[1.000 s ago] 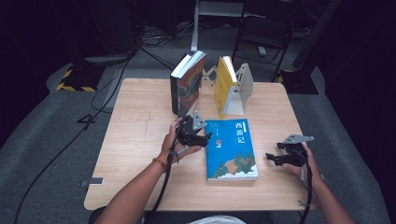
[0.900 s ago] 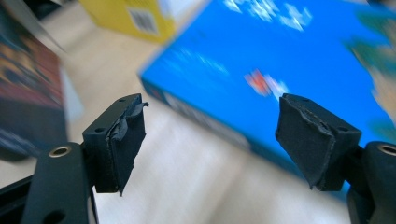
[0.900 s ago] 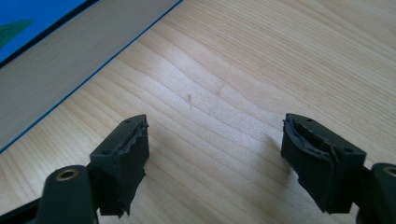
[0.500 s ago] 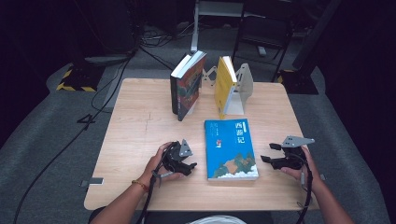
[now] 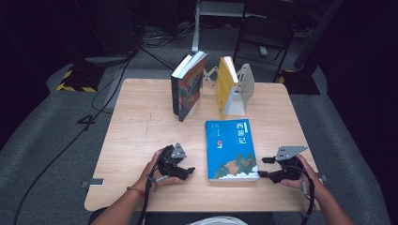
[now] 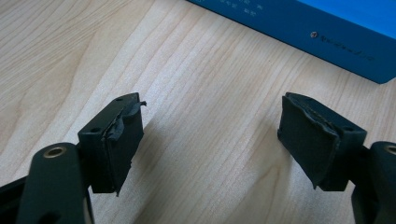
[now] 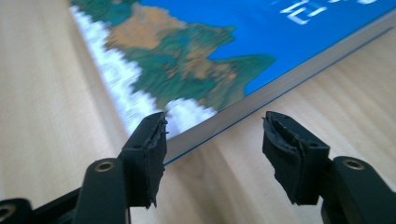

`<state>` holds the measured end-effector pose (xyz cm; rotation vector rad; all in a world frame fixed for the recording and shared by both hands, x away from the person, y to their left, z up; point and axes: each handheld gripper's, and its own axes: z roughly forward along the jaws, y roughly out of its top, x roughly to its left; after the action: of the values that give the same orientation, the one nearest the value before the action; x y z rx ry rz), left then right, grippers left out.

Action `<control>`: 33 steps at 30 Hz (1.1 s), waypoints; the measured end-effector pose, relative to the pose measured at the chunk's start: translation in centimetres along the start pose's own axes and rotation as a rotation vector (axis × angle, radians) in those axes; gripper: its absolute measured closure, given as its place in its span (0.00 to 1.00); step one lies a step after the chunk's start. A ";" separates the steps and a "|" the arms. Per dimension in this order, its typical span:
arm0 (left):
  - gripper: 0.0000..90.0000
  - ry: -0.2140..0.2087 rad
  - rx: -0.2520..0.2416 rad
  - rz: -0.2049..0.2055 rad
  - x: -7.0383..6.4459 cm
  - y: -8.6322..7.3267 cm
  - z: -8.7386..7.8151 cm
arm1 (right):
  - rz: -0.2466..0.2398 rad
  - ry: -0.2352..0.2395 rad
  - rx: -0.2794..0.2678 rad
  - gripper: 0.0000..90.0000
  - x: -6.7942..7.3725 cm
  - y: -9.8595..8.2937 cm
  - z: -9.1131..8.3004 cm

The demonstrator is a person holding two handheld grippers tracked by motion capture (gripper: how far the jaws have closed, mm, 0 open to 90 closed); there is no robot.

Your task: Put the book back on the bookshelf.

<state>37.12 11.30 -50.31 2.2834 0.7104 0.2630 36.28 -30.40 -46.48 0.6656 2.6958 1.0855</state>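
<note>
Lying flat on the near half of the table [image 5: 141,117], the blue book [image 5: 231,149] sits between the two grippers with its long axis running near to far and its front cover facing up. The right gripper [image 5: 265,167] rests on the table just beside the book's near right corner, its jaws pointing left at that corner; in the right gripper view the jaws stand wide apart and empty, the gripper [image 7: 212,140] looking straight at the page edge where the book [image 7: 224,51] meets the wood. The left gripper [image 5: 187,171] lies a little farther off on the book's left side, near its near left corner, with bare table between them; its own view shows the gripper [image 6: 210,133] spread wide with nothing held, and the book's blue spine [image 6: 299,32] crossing the far right of the picture. So the right hand is judged the nearer one for any lift or slide from that corner. The cover is bright blue with white characters near its far end and a painted landscape of green and ochre hills above white clouds at the near end. Farther back a dark book [image 5: 187,86] and a yellow book [image 5: 225,86] stand upright, the yellow one against a grey metal bookend [image 5: 246,89].
</note>
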 end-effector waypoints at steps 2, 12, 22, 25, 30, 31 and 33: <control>0.24 0.003 0.000 -0.004 -0.1 0.0 0.0 | -0.015 0.028 0.013 0.46 0.1 -0.1 -0.1; 0.23 -0.012 0.019 0.025 -2.1 0.8 -0.7 | -0.100 0.101 0.114 0.47 1.5 -0.3 1.2; 0.24 -0.077 -0.045 0.096 -4.9 2.7 -1.5 | -0.117 0.084 0.061 0.51 2.1 0.3 1.5; 0.25 -0.091 -0.038 0.138 -6.1 3.8 -1.1 | -0.130 0.087 0.052 0.52 2.6 0.7 1.3; 0.25 -0.121 -0.051 0.192 -7.8 5.2 -0.1 | -0.115 0.084 0.078 0.51 2.2 0.7 1.1; 0.25 -0.128 -0.041 0.195 -8.1 5.4 0.1 | -0.093 0.071 0.075 0.51 2.0 0.5 1.0; 0.25 -0.140 -0.033 0.212 -8.7 6.0 0.8 | -0.062 0.082 0.054 0.51 1.5 0.3 0.8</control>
<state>32.74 2.39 -46.57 2.3210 0.3909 0.2089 35.28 -29.05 -46.87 0.5542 2.8039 1.0503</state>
